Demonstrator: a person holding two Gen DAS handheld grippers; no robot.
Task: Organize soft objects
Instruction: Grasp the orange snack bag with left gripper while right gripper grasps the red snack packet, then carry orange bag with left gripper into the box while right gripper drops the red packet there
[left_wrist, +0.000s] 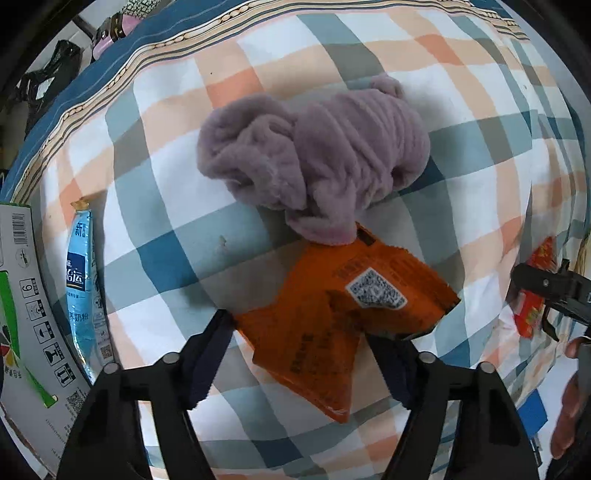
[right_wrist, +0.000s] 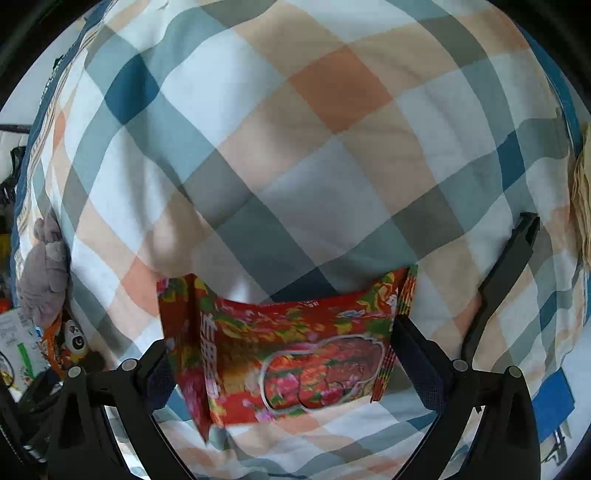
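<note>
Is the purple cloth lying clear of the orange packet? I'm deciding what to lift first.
No: in the left wrist view, the purple cloth drapes its lower tip over the orange packet's top corner.

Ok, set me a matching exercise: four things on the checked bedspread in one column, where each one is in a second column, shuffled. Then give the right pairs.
Things
1. purple fleece cloth
2. orange snack packet
3. blue milk-powder sachet
4. red floral packet

Places
A. between the right gripper's fingers
B. beside the cardboard box at the left edge
C. between the left gripper's fingers
D. bunched in the middle of the bedspread, one corner lying over the orange packet

Pairs: 1-D, 2-C, 3-B, 4-A
</note>
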